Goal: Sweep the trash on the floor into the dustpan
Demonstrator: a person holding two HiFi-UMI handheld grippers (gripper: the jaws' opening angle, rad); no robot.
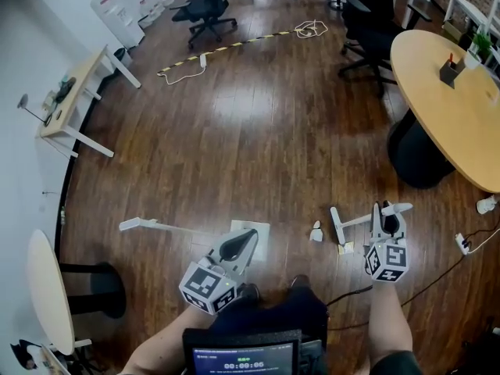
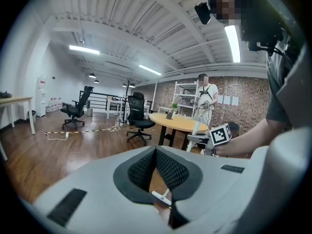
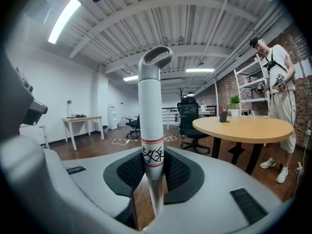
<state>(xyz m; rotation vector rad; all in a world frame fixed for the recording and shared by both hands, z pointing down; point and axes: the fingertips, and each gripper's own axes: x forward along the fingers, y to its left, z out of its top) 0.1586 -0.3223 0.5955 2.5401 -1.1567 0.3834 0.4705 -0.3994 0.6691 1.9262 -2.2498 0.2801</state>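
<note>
The white dustpan (image 1: 258,233) lies on the wooden floor with its long handle (image 1: 156,226) reaching left. My left gripper (image 1: 248,238) hovers over the pan, shut, with nothing between its jaws; in the left gripper view (image 2: 156,152) only floor shows through the gap. My right gripper (image 1: 387,214) is shut on the white broom handle (image 3: 153,116), whose looped end (image 3: 156,57) points up. The broom head (image 1: 338,226) rests on the floor. A crumpled white scrap of trash (image 1: 316,231) lies between pan and broom head. A small yellowish bit (image 1: 346,248) sits by the broom head.
A round wooden table (image 1: 453,108) stands at the right, with black office chairs (image 1: 371,22) behind it. A desk (image 1: 78,92) and a small round table (image 1: 47,287) line the left wall. Cables (image 1: 226,49) cross the far floor. A power strip (image 1: 462,243) lies right. A person (image 3: 278,82) stands by the shelves.
</note>
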